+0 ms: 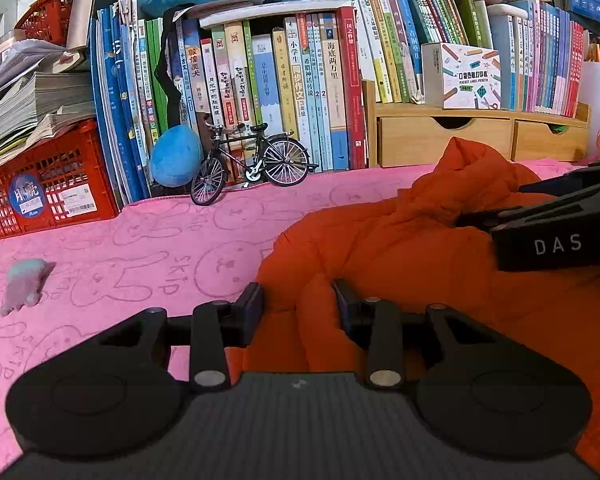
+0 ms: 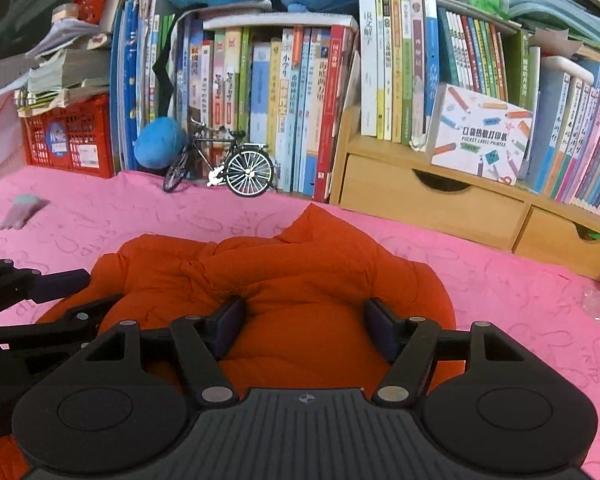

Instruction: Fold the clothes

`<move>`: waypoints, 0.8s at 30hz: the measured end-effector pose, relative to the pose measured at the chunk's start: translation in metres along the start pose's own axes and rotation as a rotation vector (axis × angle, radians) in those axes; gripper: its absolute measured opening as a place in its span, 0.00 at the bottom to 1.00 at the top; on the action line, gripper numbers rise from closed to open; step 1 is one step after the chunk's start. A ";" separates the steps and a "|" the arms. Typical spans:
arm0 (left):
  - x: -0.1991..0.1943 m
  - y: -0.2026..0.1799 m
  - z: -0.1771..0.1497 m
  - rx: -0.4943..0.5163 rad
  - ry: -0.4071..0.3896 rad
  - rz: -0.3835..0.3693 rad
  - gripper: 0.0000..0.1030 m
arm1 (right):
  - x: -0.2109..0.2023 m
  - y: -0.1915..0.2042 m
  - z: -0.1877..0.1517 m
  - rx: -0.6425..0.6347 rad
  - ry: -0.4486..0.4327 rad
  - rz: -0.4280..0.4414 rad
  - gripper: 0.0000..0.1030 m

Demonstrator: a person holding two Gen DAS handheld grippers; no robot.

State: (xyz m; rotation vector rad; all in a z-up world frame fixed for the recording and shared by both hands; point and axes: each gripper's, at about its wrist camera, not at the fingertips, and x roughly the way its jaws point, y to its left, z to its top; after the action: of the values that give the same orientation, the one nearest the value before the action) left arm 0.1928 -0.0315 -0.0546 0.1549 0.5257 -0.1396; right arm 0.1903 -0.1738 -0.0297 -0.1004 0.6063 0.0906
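— What's over on the left?

— A red crate (image 1: 48, 196), then a model bicycle (image 1: 249, 168) against the books. My left gripper (image 1: 298, 308) comes next, jaws partly parted; a ridge of the orange garment (image 1: 400, 232) bulges between them, touching the right pad only.

— And the garment?

— Crumpled on the pink towel (image 1: 140, 248), toward its right.

— Your right gripper (image 2: 304, 330)?

— Spread wide over the orange heap, pinching nothing.

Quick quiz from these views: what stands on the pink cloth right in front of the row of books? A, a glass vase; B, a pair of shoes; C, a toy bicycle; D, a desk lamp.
C: a small black toy bicycle stands on the pink cloth, against the books.
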 end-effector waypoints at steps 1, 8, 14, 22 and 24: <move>0.000 0.000 0.000 0.000 0.002 0.000 0.36 | 0.001 0.000 0.000 0.001 0.001 0.001 0.65; 0.002 0.000 0.000 -0.005 0.008 -0.004 0.36 | 0.004 -0.001 -0.002 0.003 0.012 0.012 0.66; 0.002 0.001 0.000 -0.008 0.011 -0.006 0.36 | 0.005 -0.003 -0.004 0.010 0.012 0.021 0.67; 0.002 0.001 0.000 -0.008 0.012 -0.007 0.36 | 0.007 -0.004 -0.004 0.017 0.016 0.026 0.67; 0.002 0.001 0.000 -0.008 0.012 -0.007 0.36 | 0.007 -0.004 -0.004 0.017 0.019 0.029 0.67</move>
State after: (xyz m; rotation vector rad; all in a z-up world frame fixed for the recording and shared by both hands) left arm 0.1950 -0.0304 -0.0552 0.1461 0.5387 -0.1438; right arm 0.1946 -0.1777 -0.0368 -0.0760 0.6278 0.1121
